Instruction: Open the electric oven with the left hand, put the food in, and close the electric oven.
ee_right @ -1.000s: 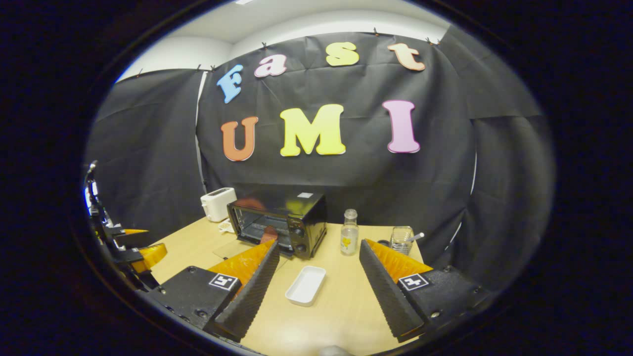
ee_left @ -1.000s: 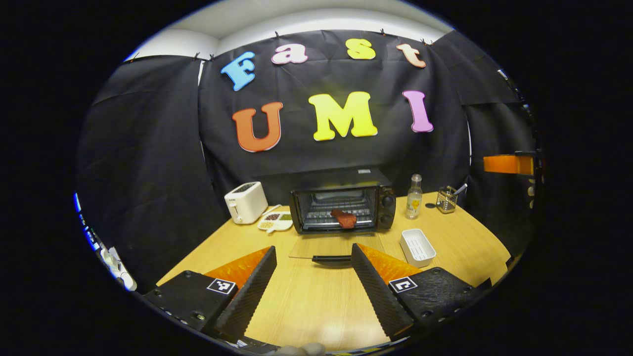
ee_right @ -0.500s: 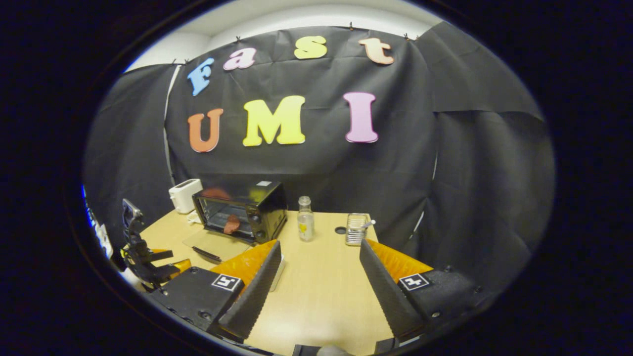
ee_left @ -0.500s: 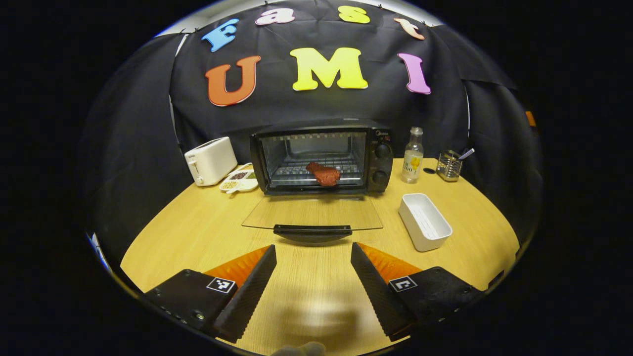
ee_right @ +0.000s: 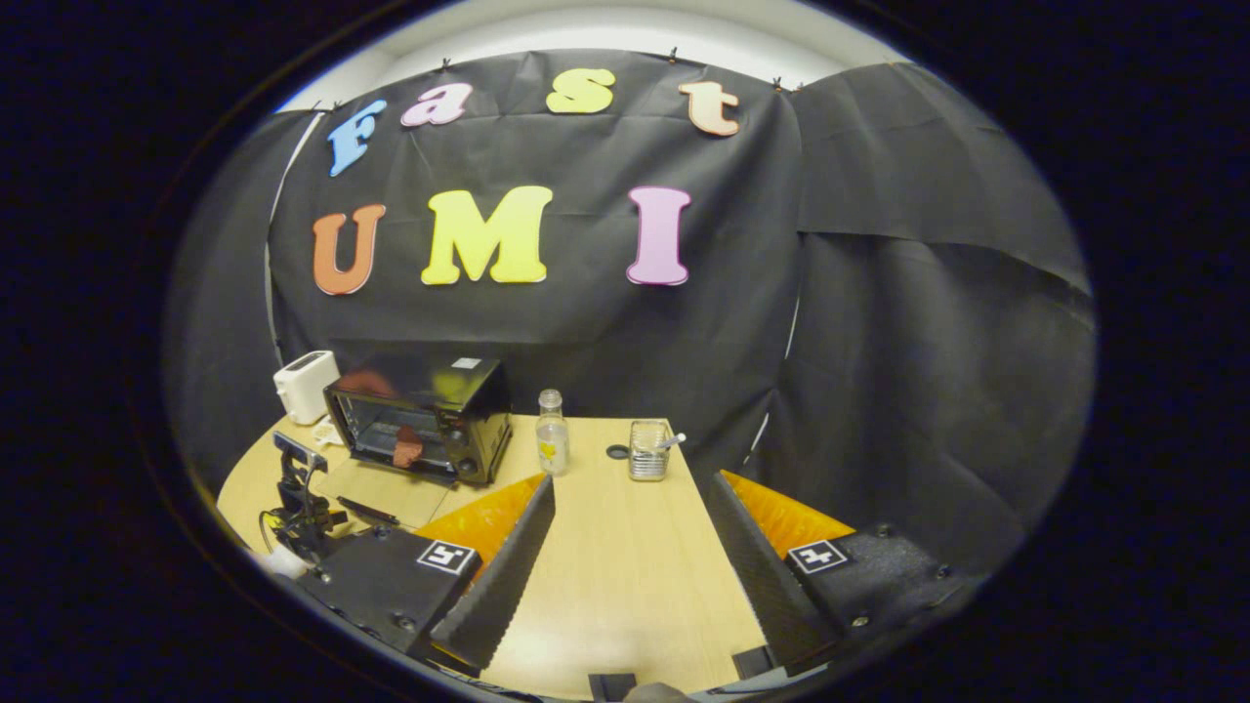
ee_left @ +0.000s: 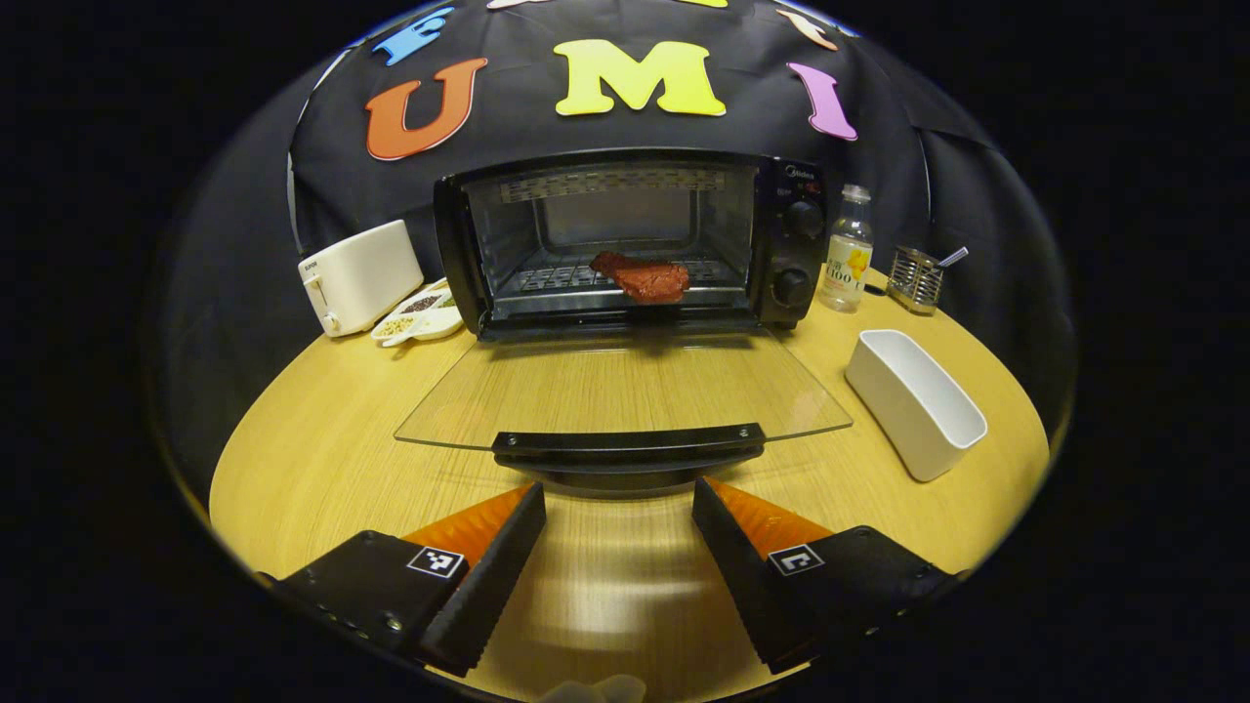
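The black electric oven stands open, glass door flat on the wooden desk. The red meat sits inside. Only closing is left — the left tool, fingers apart and empty, waits at the bottom of the frame by the door handle. The right tool gapes empty too.

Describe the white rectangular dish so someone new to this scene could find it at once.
Start at the black electric oven at the back of the wooden table, its glass door folded down flat. The white rectangular dish sits right of that door, in front of the bottle. It is empty and deep-walled, unlike the shallow seed-filled plate on the oven's other side.
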The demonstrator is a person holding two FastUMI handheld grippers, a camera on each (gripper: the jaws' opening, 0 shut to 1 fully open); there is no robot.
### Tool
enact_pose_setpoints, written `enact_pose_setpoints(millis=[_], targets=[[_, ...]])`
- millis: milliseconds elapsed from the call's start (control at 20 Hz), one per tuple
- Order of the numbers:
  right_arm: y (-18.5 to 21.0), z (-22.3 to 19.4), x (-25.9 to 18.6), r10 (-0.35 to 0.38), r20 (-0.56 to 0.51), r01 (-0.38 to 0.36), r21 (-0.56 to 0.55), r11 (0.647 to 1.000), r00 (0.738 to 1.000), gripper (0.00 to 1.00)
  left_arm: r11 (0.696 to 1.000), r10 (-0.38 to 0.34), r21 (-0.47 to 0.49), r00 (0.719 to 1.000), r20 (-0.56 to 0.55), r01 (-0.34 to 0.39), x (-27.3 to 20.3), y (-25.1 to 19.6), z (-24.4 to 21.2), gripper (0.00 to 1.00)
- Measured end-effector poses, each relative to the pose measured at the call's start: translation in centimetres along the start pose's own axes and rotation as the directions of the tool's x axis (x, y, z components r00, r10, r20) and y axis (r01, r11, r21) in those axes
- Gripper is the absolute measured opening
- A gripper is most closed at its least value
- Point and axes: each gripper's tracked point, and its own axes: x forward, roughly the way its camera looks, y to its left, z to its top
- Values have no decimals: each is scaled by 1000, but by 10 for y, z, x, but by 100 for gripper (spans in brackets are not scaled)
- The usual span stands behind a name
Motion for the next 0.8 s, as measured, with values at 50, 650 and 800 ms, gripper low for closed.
enact_pose_setpoints(millis=[50,650,800], targets=[[1,-2,-1,-6,-7,6,5,1000,1000,100,1000,-6,2,1000,-3,6,4,-1,-1,98],[7,-17,4,-35,-18,36,55,998,999,100,999,-28,38,997,74,25,-5,3,49,97],[6,-23,3,-37,-25,39,97,995,999,100,998,-33,53,993,115,27,-10,5,75,97]])
